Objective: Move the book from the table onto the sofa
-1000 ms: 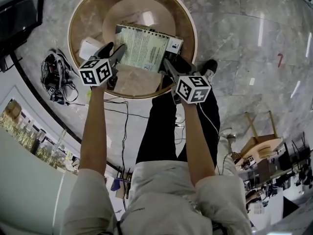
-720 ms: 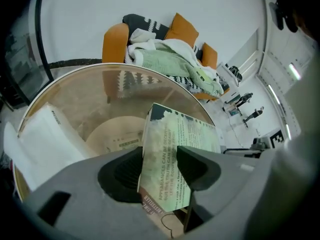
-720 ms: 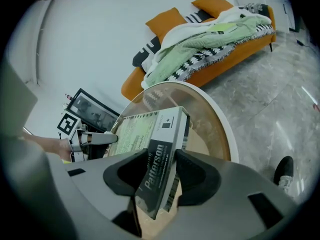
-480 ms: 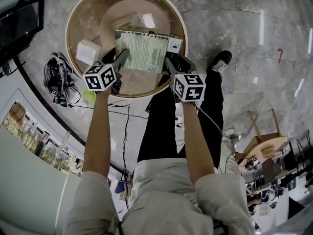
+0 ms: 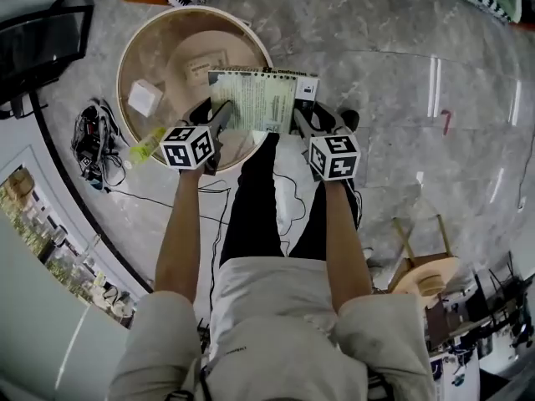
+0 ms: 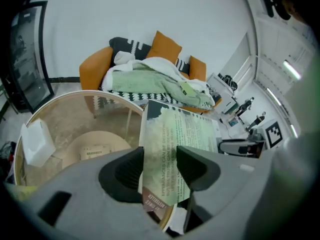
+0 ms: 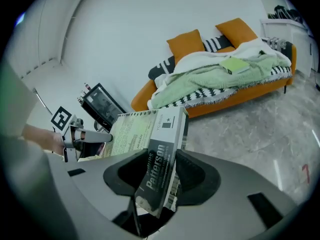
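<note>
Clenching the left gripper [image 6: 160,160] on the book [image 6: 176,132], at the near edge of its pale green cover, pads pressing front and back. Jaws just drawn slightly closer, with the book between them. Clamping the right gripper [image 7: 161,170] on the opposite side, over the dark spine, pads tight on both faces. Jaws there likewise just drawn in a little around the book. Holding the book up between the two grippers, cover facing upward, far end pointing away from both. Below and left of the left gripper, the round table [image 5: 123,73], with a white box [image 5: 142,97] on it. Ahead of both grippers and well apart from them, the orange sofa [image 7: 240,103], draped with a green blanket [image 7: 215,81].
</note>
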Available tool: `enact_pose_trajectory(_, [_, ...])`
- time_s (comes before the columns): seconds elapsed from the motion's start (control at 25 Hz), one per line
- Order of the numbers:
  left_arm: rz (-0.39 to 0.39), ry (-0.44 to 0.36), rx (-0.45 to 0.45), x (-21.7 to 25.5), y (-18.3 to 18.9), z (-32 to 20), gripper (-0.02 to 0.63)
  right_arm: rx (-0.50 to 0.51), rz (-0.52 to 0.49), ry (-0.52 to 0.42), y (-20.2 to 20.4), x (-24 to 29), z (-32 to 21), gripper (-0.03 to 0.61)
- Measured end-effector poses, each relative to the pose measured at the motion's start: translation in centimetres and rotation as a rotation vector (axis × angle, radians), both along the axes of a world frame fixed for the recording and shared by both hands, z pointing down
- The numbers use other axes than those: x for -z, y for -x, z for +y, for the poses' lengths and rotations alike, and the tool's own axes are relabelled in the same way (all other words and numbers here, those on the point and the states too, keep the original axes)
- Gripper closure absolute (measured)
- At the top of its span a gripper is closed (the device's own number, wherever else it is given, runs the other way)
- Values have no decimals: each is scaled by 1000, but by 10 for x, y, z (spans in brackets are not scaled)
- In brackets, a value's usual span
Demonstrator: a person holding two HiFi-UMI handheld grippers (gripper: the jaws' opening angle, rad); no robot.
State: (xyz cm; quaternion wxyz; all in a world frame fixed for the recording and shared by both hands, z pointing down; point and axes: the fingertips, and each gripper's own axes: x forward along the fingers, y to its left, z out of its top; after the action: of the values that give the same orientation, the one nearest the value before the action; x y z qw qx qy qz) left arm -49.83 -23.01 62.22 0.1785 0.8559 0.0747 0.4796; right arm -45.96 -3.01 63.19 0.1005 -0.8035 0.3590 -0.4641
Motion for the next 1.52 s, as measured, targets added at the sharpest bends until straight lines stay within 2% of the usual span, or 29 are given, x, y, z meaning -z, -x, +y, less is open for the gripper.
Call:
enact_pose_trajectory(0.2, [60, -41, 60, 57, -25, 78, 397, 26, 79, 8, -41, 54, 74, 407])
enact_pose_trajectory(0.36, [119, -55, 85, 105, -44, 132, 397, 74, 143, -27, -68, 105, 126, 407])
enact_pose_trajectory(0.56, [184, -88, 28, 157, -74, 189, 399, 98, 253, -43, -108, 167, 179, 408])
enact_pose_trajectory(0.84, [237, -86, 21, 215, -97, 250, 411, 51, 333, -45, -134, 234, 240, 408])
enact_pose_trajectory(1.04, [303, -104, 0, 251, -123, 279, 411, -11, 378, -46, -150, 270, 273, 408])
enact_pose_trajectory(1.16, [344, -83, -17, 264, -144, 293, 411, -37, 412, -25, -166, 289, 288, 408])
enact_pose_trajectory(1.28, [352, -46, -33, 273, -156, 307, 411, -46, 432, 4, -174, 305, 302, 408])
enact_pose_trajectory(1.52, [411, -41, -102, 300, -209, 352, 411, -148, 472, 26, -207, 333, 352, 408])
